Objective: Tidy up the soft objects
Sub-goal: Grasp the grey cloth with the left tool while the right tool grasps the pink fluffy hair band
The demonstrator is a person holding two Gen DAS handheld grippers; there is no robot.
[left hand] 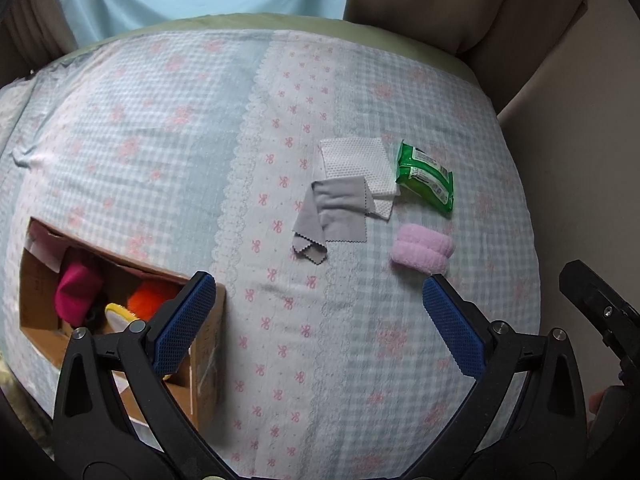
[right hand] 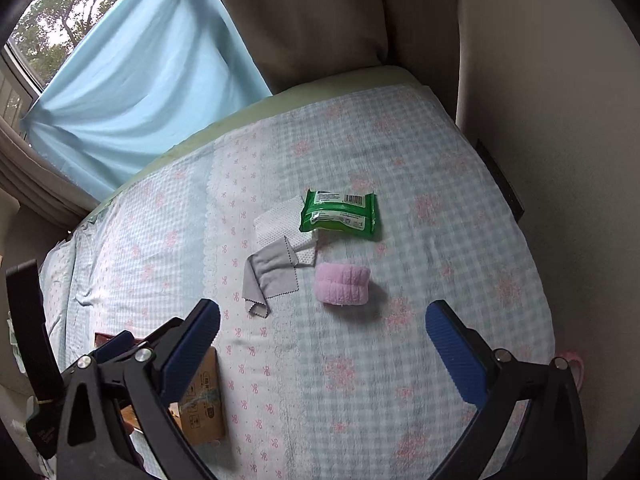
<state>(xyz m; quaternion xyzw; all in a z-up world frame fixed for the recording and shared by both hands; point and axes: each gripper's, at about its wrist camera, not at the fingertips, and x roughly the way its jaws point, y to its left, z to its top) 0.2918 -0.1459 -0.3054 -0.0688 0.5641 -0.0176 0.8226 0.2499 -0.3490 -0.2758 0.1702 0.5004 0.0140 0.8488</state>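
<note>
Here both the left gripper (left hand: 318,312) and right gripper (right hand: 322,338) gape wide, empty, above the bedspread (left hand: 160,140).

A bed fills most of both views, spread with a pale blue gingham sheet (right hand: 420,184) printed with pink bows; a green mattress edge (left hand: 256,20) shows at its far side. Beyond hang a light blue curtain (right hand: 132,92) and beige drapes (right hand: 320,12). A window (right hand: 44,20) (trees outside) admits soft daylight. A cream wall (right hand: 560,112) stands on the right.

The checked bedspread (left hand: 160,128) carries a cardboard box (left hand: 208,364), cloths, green packet (left hand: 426,178) and pink roll (left hand: 422,254).
</note>
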